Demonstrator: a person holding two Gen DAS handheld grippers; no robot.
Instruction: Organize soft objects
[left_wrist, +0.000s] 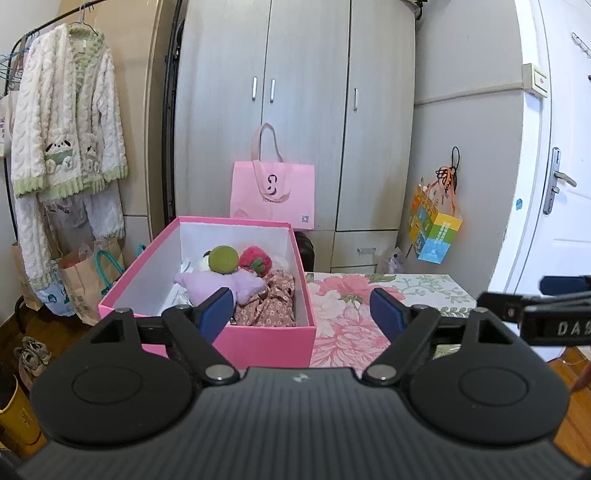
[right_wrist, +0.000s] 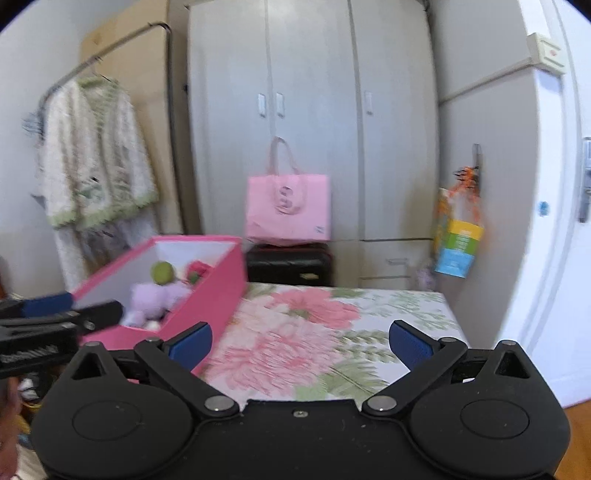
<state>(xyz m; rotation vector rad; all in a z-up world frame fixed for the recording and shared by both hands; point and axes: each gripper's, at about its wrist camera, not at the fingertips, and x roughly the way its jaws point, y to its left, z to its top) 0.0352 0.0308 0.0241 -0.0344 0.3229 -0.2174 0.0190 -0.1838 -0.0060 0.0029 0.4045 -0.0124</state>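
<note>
A pink box (left_wrist: 258, 343) stands open on the left of a table with a floral cloth (left_wrist: 343, 332). Inside lie a purple plush (left_wrist: 218, 284), a green round plush (left_wrist: 223, 258), a red plush (left_wrist: 255, 260) and a floral brown cloth (left_wrist: 273, 302). My left gripper (left_wrist: 303, 310) is open and empty, just in front of the box's near right corner. My right gripper (right_wrist: 299, 343) is open and empty over the floral cloth (right_wrist: 314, 332), to the right of the box (right_wrist: 207, 295). The purple plush (right_wrist: 151, 299) and green plush (right_wrist: 162, 272) also show there. The left gripper's fingers (right_wrist: 48, 304) enter at the left edge.
A pink tote bag (left_wrist: 273, 195) stands on a black case (right_wrist: 291, 264) behind the table, before grey wardrobe doors (left_wrist: 306, 110). A rack with a white cardigan (left_wrist: 66, 129) and paper bags (left_wrist: 85, 280) stands left. A colourful bag (left_wrist: 436, 229) hangs right, by a white door (left_wrist: 554, 147).
</note>
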